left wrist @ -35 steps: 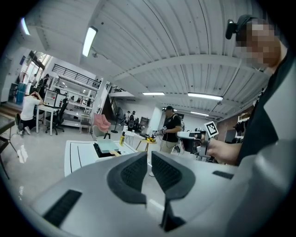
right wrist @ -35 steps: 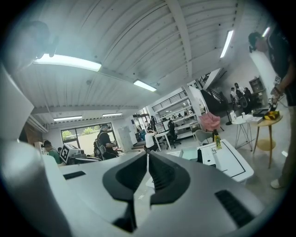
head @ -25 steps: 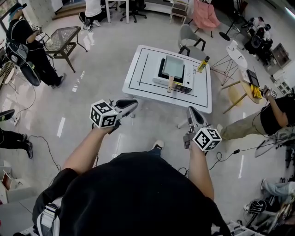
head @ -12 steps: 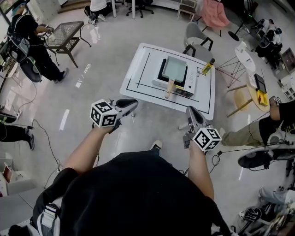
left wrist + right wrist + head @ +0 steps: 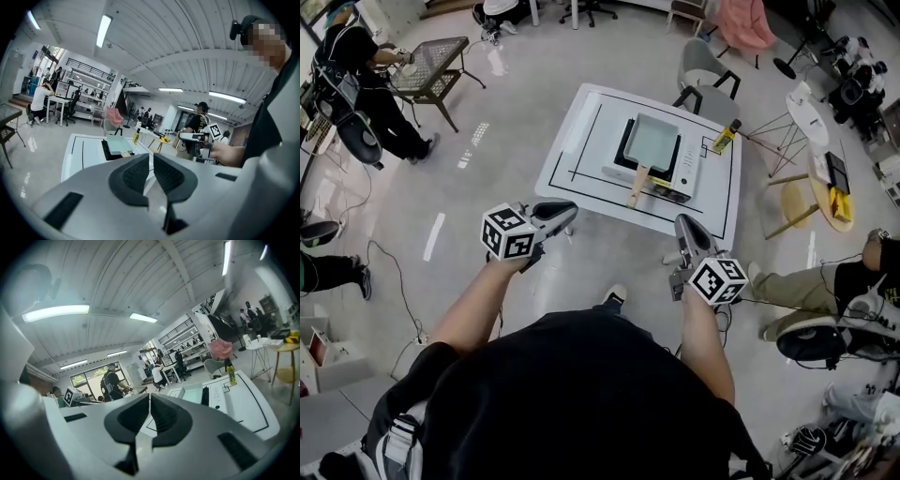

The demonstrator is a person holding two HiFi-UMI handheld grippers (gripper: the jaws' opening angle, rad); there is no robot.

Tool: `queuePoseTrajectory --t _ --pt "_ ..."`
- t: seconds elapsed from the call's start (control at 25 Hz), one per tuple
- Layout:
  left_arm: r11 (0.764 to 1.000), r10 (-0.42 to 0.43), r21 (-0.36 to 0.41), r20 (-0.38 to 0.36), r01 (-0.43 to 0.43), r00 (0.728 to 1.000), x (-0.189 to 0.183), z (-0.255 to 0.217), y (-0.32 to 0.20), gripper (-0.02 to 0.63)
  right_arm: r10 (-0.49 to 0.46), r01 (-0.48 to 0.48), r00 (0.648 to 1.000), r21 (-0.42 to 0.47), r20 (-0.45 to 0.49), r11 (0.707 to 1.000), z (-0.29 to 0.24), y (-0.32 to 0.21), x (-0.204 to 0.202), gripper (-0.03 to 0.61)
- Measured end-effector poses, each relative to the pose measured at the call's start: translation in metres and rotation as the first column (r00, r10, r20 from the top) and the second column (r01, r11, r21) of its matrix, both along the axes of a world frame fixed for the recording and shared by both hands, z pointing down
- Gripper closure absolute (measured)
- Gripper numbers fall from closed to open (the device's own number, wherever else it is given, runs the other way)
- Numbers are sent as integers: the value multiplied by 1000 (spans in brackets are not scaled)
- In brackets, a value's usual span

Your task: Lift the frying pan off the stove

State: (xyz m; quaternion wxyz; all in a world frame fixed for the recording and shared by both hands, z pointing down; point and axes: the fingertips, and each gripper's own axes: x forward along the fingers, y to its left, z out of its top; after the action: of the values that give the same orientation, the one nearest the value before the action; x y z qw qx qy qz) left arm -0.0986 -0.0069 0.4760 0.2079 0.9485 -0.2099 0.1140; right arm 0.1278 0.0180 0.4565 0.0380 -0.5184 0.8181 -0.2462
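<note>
Table (image 5: 581,155) looks a bit bigger and wider in the head view than a second ago, so the person has walked closer. The two grippers sit at pretty much the same spot in the picture as before.

Nearest, there's the person's black top, with both bare forearms stretched forward. The left gripper (image 5: 568,210) and right gripper (image 5: 683,225) are out over bare floor, short of the table's near edge and not touching anything. Each gripper view shows its jaws pressed together with nothing between them, so the left gripper (image 5: 151,159) and right gripper (image 5: 149,400) are both closed and empty.

Next is the white table with black lines on it. The stove (image 5: 685,167) sits on it, white body with a dark top. The frying pan (image 5: 652,142) is on the stove: square, pale green, with its wooden handle (image 5: 636,187) pointing back toward the person, past the stove's near edge. The pan also shows in the left gripper view (image 5: 117,142) and the right gripper view (image 5: 192,393).

A yellow bottle (image 5: 724,138) stands upright near the table's far right corner, just beside the stove. Behind that is a grey chair (image 5: 705,70) and, further back, a pink chair (image 5: 745,23). Far left, a person in black (image 5: 356,66) stands next to a mesh side table (image 5: 431,70).
</note>
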Motion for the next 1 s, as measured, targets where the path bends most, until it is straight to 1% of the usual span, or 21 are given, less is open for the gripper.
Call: queuePoseTrajectory --t 0.2,0.48,0.8,1.0 --pt "1000 6 -21 11 -6 1000 13 8 -12 578 -13 13 1000 -15 4 1000 8 -17 9 566" --pt "999 -12 -35 18 13 1000 25 12 -33 578 -38 38 999 -23 9 999 13 -46 19 566" --pt "999 -24 -43 19 25 1000 40 5 -45 578 -72 72 997 -20 8 997 3 -69 31 566" --pt "999 -31 -34 18 31 999 56 -1 -54 578 -100 100 995 -17 3 995 -1 -81 38 566"
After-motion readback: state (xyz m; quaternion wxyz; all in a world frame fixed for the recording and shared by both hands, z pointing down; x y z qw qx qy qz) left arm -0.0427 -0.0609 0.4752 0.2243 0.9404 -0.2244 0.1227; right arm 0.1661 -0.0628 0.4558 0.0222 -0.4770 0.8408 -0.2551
